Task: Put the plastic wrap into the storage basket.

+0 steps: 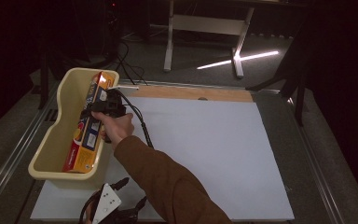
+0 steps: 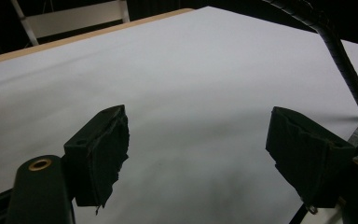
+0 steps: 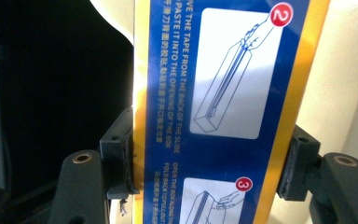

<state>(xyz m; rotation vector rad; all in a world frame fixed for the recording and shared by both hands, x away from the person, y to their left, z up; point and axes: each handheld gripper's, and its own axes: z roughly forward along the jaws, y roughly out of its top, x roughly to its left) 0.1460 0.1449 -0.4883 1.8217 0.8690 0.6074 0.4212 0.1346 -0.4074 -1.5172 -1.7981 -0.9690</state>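
Observation:
A long yellow and blue box [image 1: 85, 132] with printed instructions lies tilted lengthwise in a cream plastic bin [image 1: 70, 179] at the table's left edge. My right gripper [image 1: 96, 107] reaches over the bin's right wall, and its jaws stand on the two sides of the box [image 3: 214, 93]. In the right gripper view both pads [image 3: 121, 158] touch the box's edges, so the gripper [image 3: 209, 168] is shut on it. My left gripper [image 1: 107, 210] rests at the table's near edge. Its jaws [image 2: 196, 158] stand wide open over bare white tabletop with nothing between them.
A white sheet [image 1: 205, 140] covers the table, with a wooden strip [image 1: 191, 93] along its far edge. The right gripper's cable [image 1: 142, 123] trails across the sheet. A white desk frame [image 1: 205, 28] stands on the floor beyond.

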